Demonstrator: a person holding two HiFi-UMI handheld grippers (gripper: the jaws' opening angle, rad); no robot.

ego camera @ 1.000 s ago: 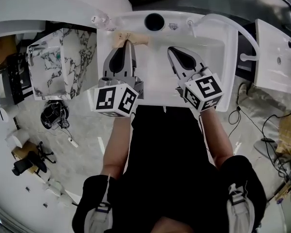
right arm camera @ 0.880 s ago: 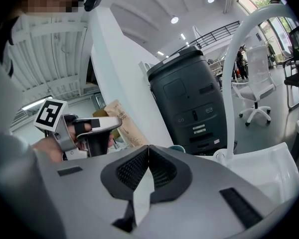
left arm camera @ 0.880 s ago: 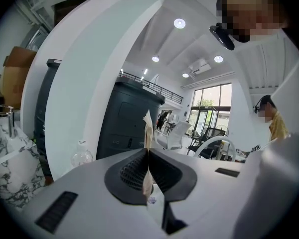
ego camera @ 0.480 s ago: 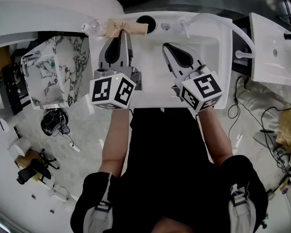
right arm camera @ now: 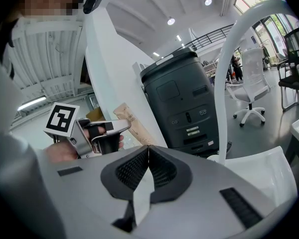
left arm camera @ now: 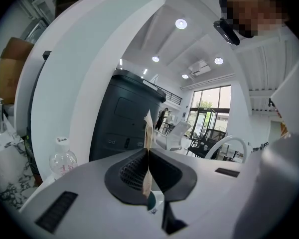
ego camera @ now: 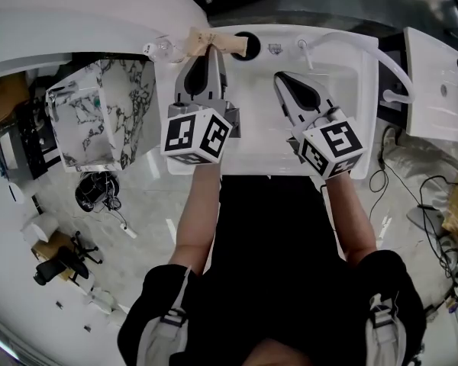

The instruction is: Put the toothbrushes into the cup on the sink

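Over sink rim (ego camera: 263,165), left gripper (ego camera: 206,50) grips a seemingly wrapped toothbrush (ego camera: 220,43); right gripper (ego camera: 284,79) clenched.

2 grippers, left gripper (ego camera: 204,53), right gripper (ego camera: 284,78), 1 paper-wrapped toothbrush (ego camera: 216,43) clamped in the left one's tips, 1 dark cup (ego camera: 245,44) just ahead, 1 clear bottle (ego camera: 162,49) left of the left gripper, 1 sink (ego camera: 343,109) under both, 1 marbled box (ego camera: 99,113) further left

Toothbrush packet (ego camera: 216,43) moved nearer cup (ego camera: 251,49)
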